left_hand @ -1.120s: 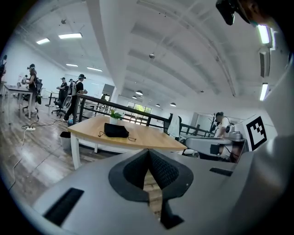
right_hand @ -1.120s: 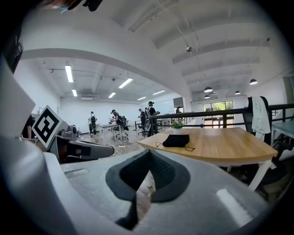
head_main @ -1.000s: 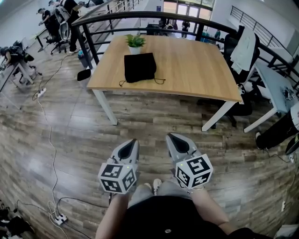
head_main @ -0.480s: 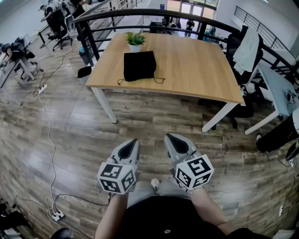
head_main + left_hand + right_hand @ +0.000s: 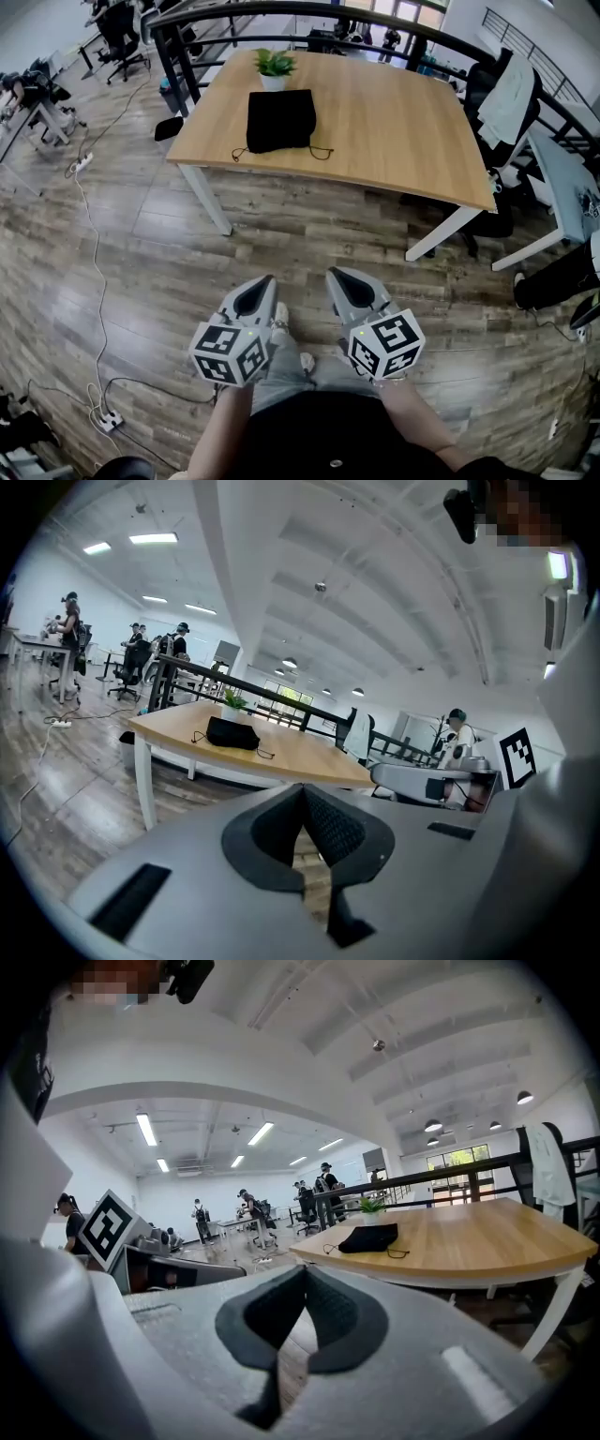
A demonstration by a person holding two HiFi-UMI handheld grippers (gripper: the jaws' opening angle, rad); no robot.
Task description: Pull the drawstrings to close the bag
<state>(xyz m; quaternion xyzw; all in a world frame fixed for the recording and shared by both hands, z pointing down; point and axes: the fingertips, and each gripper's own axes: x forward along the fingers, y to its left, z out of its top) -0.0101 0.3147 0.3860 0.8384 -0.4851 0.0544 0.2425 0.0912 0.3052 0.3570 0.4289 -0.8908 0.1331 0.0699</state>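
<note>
Well ahead of both pairs of jaws, the black bag (image 5: pixel 279 120) lies on the desk (image 5: pixel 403 141), its drawstrings (image 5: pixel 322 153) trailing at its near edge — a potted plant (image 5: pixel 274 66) just beyond it. The left gripper (image 5: pixel 263 284) and right gripper (image 5: pixel 337 277) hang side by side over the floor (image 5: pixel 141 262), each with jaws pressed together, empty

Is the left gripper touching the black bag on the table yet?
Apart. In the head view the left gripper hangs over the floor, short of the table where the black bag lies; floorboards show between them.
</note>
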